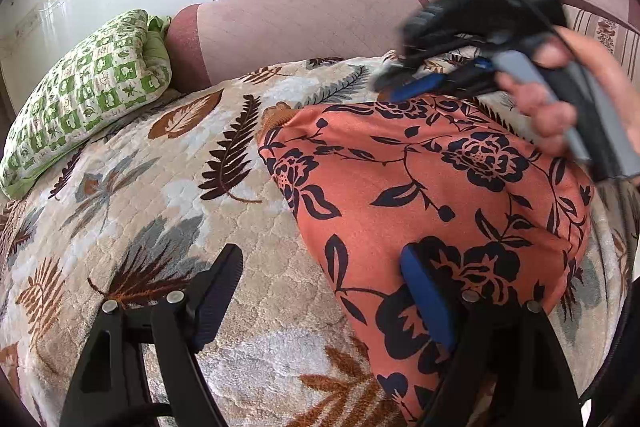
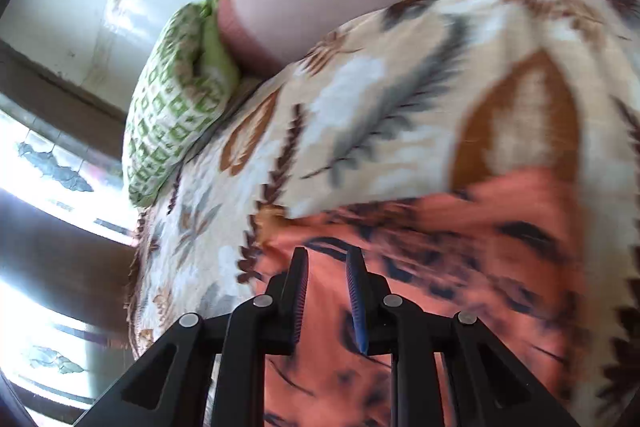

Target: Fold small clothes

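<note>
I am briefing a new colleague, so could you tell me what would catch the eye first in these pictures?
The orange flowered cloth stands out first, lying on the leaf-patterned bedspread. The open left gripper hovers at its near edge, while the right gripper, held in a hand, is at the far edge. A green checked pillow lies at the left.

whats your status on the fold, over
Left gripper open, empty, low over the near edge of the orange floral garment. Right gripper slightly open, empty, blurred. Garment flat on leaf-print quilted bedspread. Nothing in the way.
</note>
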A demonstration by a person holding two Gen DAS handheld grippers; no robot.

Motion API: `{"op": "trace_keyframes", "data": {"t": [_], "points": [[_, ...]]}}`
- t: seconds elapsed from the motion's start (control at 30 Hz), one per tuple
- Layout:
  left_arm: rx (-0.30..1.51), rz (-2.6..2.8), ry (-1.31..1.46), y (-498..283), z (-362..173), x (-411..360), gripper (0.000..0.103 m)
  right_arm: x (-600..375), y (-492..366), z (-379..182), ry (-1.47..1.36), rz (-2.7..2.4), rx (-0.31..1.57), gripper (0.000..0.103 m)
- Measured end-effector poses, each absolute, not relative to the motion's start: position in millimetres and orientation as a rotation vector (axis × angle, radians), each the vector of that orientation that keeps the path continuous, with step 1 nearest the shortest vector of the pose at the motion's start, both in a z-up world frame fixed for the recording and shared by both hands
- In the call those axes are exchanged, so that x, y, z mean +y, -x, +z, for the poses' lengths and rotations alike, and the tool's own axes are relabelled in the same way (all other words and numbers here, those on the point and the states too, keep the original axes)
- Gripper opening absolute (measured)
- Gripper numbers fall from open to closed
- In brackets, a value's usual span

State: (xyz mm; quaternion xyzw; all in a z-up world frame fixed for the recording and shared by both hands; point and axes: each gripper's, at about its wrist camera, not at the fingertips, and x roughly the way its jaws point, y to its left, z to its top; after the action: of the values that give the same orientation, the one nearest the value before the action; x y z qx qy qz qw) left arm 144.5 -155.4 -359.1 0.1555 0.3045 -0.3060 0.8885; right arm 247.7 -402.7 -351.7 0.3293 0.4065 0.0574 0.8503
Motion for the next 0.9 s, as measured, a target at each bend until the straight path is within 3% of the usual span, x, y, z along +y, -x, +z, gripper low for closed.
{"op": "trace_keyframes", "data": {"t": [0.2, 0.53, 0.77, 0.9], "points": [[0.630, -0.631, -0.325, -144.2, -360.9, -156.6, 0.083, -438.2, -229.4, -390.5, -0.787, 0.008, 0.925, 0.023], [0.641, -0.626, -0.314, -148.6, -362.0, -156.9, 0.086, -411.6, -157.3, -347.7, -0.694, 0.033, 0.862, 0.023], [0.636, -0.619, -0.315, -147.2, -363.5, -158.4, 0.086, -410.0, -122.1, -385.9, -0.701, 0.039, 0.891, 0.023], [0.634, -0.608, -0.316, -145.9, -363.0, -158.3, 0.086, -413.9, -117.7, -378.9, -0.753, 0.035, 0.892, 0.023]]}}
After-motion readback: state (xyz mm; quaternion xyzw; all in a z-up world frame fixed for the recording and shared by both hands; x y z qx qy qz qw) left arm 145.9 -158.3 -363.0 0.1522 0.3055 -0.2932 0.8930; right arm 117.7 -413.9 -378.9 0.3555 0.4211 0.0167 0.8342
